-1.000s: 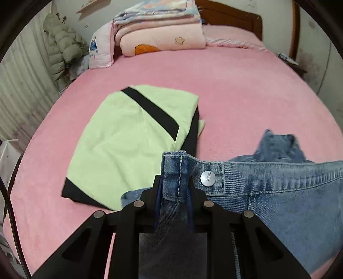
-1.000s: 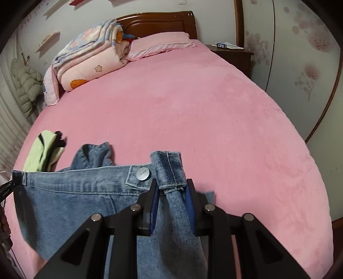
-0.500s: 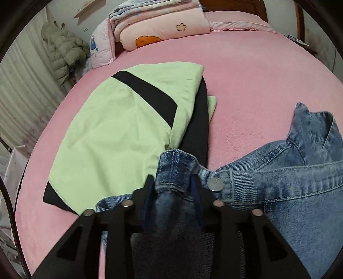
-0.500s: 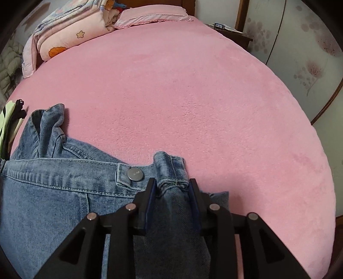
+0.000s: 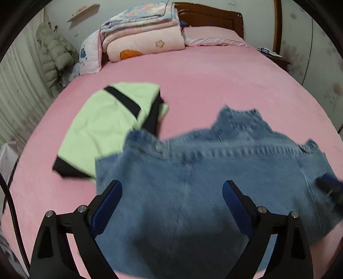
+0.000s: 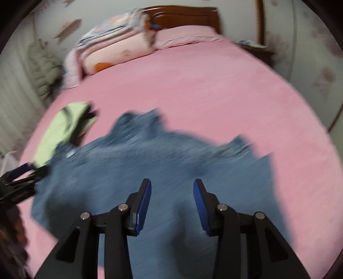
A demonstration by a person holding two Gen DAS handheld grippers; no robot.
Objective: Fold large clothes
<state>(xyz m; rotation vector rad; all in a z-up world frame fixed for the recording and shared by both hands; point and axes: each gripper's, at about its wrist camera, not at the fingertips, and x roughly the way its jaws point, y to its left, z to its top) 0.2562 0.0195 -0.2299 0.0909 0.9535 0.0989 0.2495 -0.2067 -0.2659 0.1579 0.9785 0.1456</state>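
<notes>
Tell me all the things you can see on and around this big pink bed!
denim garment: one, blue, spread on the bed nearest the cameras
green garment: one, light green with black trim, folded, beside and partly under the denim
bedsheet: one, pink
folded quilts: a stack, pink and pastel, at the headboard
pillow: one, pink, beside the quilts
headboard: one, brown wood
puffer jacket: one, grey-green, hanging by the wall
left gripper: black, blue pads, jaws opening above the denim
right gripper: same, jaws opening

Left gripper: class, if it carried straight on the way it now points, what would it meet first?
Most likely the denim garment on the pink bed; the left gripper, jaws opening with nothing pinched, points down at it. Depth is uncertain.
</notes>
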